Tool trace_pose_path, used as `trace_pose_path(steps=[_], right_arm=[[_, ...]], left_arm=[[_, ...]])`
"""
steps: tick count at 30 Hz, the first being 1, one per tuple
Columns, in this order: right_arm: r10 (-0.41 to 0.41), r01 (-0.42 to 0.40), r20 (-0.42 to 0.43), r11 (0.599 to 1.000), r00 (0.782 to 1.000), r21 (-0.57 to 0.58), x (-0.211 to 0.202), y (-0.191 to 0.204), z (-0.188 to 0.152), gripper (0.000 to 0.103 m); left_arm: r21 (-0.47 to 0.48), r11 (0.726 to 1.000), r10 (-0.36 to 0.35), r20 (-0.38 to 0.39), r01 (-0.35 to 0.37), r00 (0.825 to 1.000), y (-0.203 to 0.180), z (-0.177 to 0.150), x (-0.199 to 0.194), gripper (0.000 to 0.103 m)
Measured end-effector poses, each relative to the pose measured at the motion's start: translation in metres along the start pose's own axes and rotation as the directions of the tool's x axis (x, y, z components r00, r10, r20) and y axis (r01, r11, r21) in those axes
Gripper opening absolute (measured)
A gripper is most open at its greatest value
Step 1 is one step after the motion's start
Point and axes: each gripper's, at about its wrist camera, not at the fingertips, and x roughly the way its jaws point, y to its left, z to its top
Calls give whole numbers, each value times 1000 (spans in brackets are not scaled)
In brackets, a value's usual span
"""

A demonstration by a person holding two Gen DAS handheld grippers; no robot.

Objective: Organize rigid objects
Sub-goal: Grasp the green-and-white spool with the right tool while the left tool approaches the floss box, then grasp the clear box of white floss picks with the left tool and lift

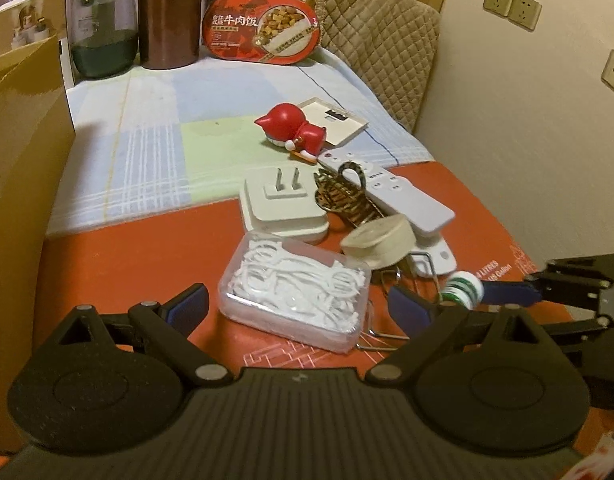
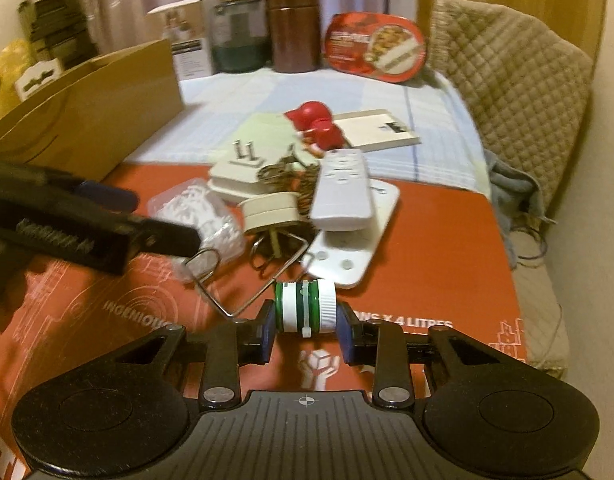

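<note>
Right gripper [image 2: 305, 330] was clamped on a small green-and-white bottle [image 2: 305, 309], one blue pad against each end. The bottle lay sideways, its long axis running straight across from pad to pad, its ribbed white cap toward the right-hand pad in the right wrist view. It sat low over the red printed sheet [image 2: 447, 248], at the near edge of the clutter. The label was too small to read.

Left gripper [image 1: 299, 304] stood wide open, nothing touching its pads. The clear box of white floss picks [image 1: 295, 292] lay between and just ahead of its fingers, apart from both.

Print on the red sheet: "INGENIOUS" partly read, and "X 4 LITRES"; from the left wrist view, "LITRES" and "US Gallon".

Beyond the bottle, bent wire loops [image 2: 243, 280] lay on the sheet. Behind them was a heap: a round cream case [image 1: 377, 240], a white plug adapter [image 1: 283, 204] with prongs up, a patterned hair claw [image 1: 341, 194], and a white remote [image 1: 387, 192] resting across a second white remote [image 1: 433, 256].

Farther out, on the checked cloth [image 1: 147, 144], were a red cat figure [image 1: 295, 128] and a flat white card [image 1: 339, 118]. At the far edge stood a red oval meal tray [image 1: 263, 28] printed with 牛肉饭, a brown canister [image 1: 171, 16] and a green jar [image 1: 103, 32]. A cardboard box [image 1: 23, 184] stood at left.
</note>
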Motion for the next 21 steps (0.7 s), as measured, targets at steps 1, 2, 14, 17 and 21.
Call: trace_pose_path(steps=[1, 2, 14, 17, 21], right_arm=[[-11, 10, 2, 1000, 1000, 8, -1, -1, -1, 28], [-18, 18, 2, 1000, 1000, 21, -2, -4, -2, 28], [-53, 53, -5, 997, 999, 55, -8, -11, -7, 28], [-48, 49, -4, 997, 999, 66, -8, -10, -6, 28], [-51, 51, -5, 996, 999, 75, -11, -10, -7, 28]], left_arm=[[7, 1000, 3, 3, -3, 1000, 0, 1, 1, 94], [21, 1000, 5, 6, -5, 1000, 1, 3, 4, 94], [161, 987, -11, -108, 28, 994, -2, 16, 39, 93], [131, 991, 16, -111, -2, 994, 3, 15, 38, 88], [89, 995, 63, -109, -53, 992, 13, 7, 27, 86]])
